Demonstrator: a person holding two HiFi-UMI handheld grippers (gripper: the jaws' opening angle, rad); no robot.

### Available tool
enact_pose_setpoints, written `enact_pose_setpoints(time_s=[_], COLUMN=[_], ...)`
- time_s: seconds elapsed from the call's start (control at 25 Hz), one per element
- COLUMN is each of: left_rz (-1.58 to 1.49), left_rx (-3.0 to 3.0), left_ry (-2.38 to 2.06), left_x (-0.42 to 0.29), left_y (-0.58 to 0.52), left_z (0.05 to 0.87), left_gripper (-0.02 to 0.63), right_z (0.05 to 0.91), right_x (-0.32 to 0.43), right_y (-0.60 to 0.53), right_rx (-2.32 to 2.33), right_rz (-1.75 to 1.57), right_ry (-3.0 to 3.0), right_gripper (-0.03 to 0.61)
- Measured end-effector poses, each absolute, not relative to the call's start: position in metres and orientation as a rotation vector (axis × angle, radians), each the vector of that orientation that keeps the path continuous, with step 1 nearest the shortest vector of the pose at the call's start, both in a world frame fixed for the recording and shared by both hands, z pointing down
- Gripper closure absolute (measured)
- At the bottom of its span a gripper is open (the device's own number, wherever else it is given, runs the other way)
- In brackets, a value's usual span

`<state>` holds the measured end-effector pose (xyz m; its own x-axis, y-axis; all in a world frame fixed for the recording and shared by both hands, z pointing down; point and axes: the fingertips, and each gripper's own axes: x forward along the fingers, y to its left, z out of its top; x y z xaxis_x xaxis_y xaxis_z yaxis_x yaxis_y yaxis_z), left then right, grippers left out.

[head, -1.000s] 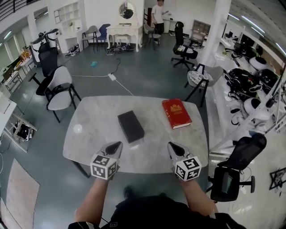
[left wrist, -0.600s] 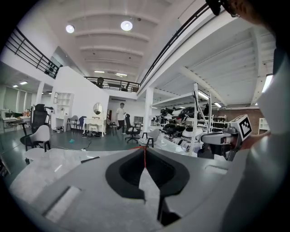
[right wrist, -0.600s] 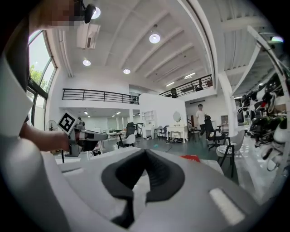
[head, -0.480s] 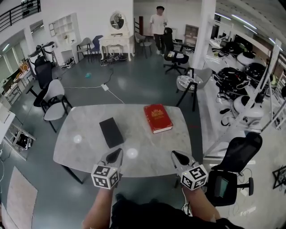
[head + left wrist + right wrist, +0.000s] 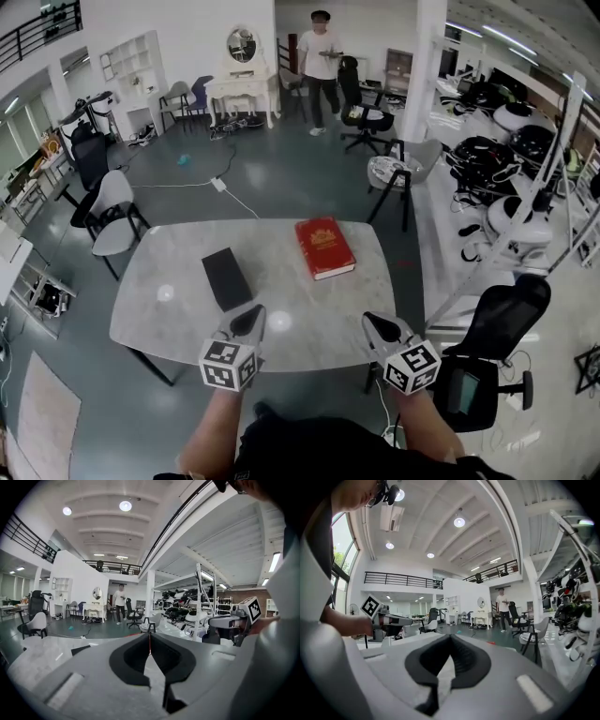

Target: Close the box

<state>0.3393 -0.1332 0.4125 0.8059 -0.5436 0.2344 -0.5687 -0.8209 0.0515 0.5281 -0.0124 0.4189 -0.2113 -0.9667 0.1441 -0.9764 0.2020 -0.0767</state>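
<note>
Box (image 5: 228, 278), black and flat, lies on the left half of the marble table (image 5: 178, 319), with a red book (image 5: 324, 247) apart to its right. The left gripper (image 5: 249, 319) and right gripper (image 5: 377, 324) hover over the table's near edge, each with jaws pressed together on nothing.

Large open robotics lab and office hall, marble table (image 5: 178, 319) in the middle, black office chair (image 5: 487, 347) at lower right, benches crowded with white robot parts (image 5: 511, 159) along the right edge, railed mezzanine (image 5: 37, 23) at upper left, white dressing table (image 5: 239, 89) at top.
</note>
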Motion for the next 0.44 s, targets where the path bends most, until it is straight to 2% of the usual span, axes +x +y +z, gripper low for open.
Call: enact_pose_setpoints(time_s=[0.44], left_rz=[0.219], left_rx=[2.841], left_ry=[-0.988], left_x=[0.327], left_y=[-0.138], left_z=[0.401], left_gripper=[0.601], right_z=[0.405], right_x=[0.512], right_y=[-0.037], right_rx=[1.829], right_rz=[0.186], right_ry=[-2.485], right_gripper=[0.577])
